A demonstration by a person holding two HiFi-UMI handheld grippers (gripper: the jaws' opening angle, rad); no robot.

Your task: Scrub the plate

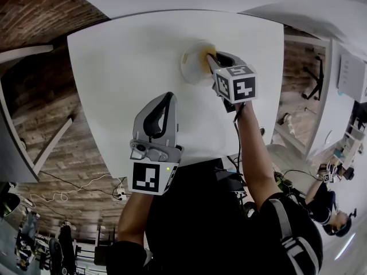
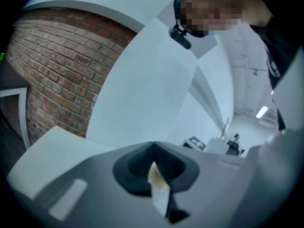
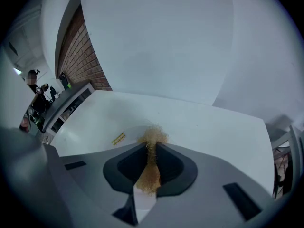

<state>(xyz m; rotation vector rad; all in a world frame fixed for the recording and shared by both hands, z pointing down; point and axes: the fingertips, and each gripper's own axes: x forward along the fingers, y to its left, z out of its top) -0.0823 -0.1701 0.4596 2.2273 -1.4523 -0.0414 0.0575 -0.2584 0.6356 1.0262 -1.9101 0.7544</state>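
There are 2 grippers, 1 plate, 1 scrubber and 1 white table (image 1: 120,67). The plate (image 1: 192,67) lies on the far part of the table, right of its middle. Its right side is covered in the head view by the right gripper (image 1: 211,57). That gripper's jaws are clamped on the scrubber (image 3: 153,137), a golden, fibrous tuft that sticks out past the tips and sits over the plate; whether it touches the surface cannot be told. In the right gripper view only a pale arc of the plate shows beyond the gripper body, bearing 1 small yellow label (image 3: 118,138) whose print is too small to read. The left gripper (image 1: 165,102) is held near the table's near edge, well apart from the plate. Its jaws are together, with only a thin pale sliver at their seam that cannot be made out.
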